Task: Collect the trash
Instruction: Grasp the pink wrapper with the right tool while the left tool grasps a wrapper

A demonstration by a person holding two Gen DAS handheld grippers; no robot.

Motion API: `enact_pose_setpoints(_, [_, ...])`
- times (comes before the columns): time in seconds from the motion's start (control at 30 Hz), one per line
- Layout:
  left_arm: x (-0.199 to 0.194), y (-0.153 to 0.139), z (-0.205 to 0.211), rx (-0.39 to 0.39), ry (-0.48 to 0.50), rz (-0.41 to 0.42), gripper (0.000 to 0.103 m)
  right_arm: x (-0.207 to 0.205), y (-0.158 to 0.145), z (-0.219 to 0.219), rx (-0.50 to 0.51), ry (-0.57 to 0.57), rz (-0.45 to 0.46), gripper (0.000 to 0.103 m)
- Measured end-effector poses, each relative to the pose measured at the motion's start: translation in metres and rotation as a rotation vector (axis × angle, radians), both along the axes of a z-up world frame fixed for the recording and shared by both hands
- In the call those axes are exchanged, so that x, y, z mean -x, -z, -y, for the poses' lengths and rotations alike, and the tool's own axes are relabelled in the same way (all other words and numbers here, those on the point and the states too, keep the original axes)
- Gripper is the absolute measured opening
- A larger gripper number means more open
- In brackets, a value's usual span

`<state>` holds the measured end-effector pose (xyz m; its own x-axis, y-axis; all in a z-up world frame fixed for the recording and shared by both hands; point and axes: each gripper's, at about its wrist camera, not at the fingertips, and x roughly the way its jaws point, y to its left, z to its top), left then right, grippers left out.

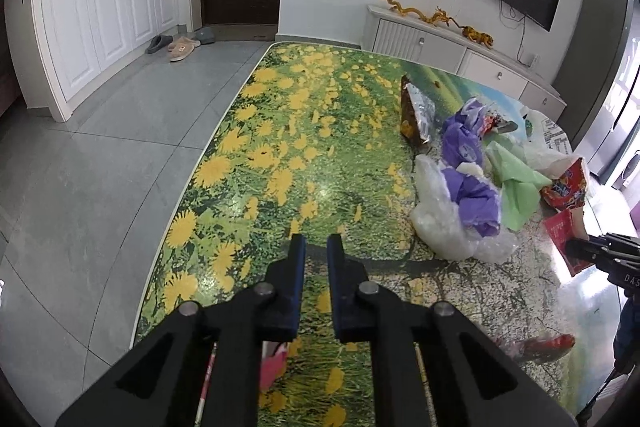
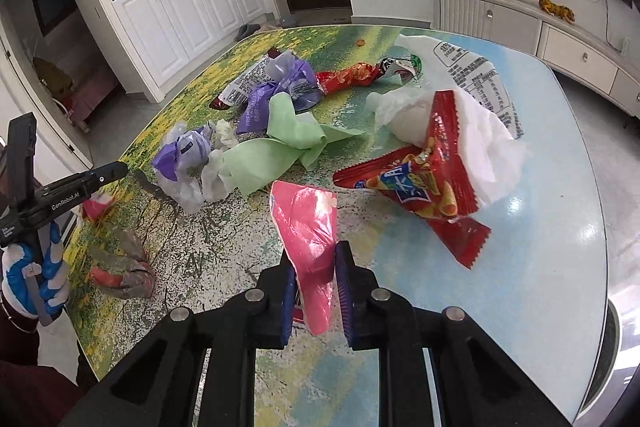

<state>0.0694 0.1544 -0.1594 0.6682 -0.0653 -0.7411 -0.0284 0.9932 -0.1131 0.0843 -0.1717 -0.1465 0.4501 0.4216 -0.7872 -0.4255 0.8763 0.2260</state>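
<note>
1. Trash lies scattered over the right part of the flower-print table (image 1: 280,147) in the left wrist view: a clear plastic bag (image 1: 444,227), purple wrappers (image 1: 476,203), green paper (image 1: 516,187) and a foil snack bag (image 1: 416,111).
2. Left gripper (image 1: 316,247): jaws slightly apart, nothing between them, hovering over bare table well left of the pile.
3. Hidden here: a pink scrap below the left gripper's body is mostly covered, and the right gripper enters only at the frame's right edge.
4. Right wrist view: right gripper (image 2: 314,263) has its jaws against the sides of a pink wrapper (image 2: 306,223). The wrapper appears held.
5. Risk: the grip sits on the wrapper's thin lower end, so the slick film could slip out on lifting.
6. Risk: the red snack packet (image 2: 420,187) and white plastic bag (image 2: 480,131) lie just beside; a sweep could drag them toward the table edge.
7. No bin appears in either view.
</note>
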Motion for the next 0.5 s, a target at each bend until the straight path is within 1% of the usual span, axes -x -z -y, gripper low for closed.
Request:
enact_pose_setpoints(0.1, [-0.002,-0.007,0.007,0.006,0.025,0.017,0.01,0.002,-0.002,0.001,-0.009,0.006,0.011,0.018])
enact_pose_setpoints(0.23, [-0.005,-0.01,0.007,0.044,0.033,0.017,0.01,0.006,-0.005,0.006,-0.017,0.012,0.023,0.018])
enact_pose_setpoints(0.3, [-0.005,-0.013,0.008,0.051,0.037,0.024,0.01,0.011,-0.006,0.01,-0.023,0.016,0.022,0.018])
enact_pose_setpoints(0.43, [-0.013,-0.016,0.014,0.088,0.065,0.019,0.013,0.011,-0.005,0.011,-0.036,0.02,0.021,0.018])
enact_pose_setpoints(0.5, [-0.018,-0.016,0.019,0.099,0.082,0.013,0.016,0.01,-0.005,0.012,-0.041,0.021,0.023,0.018])
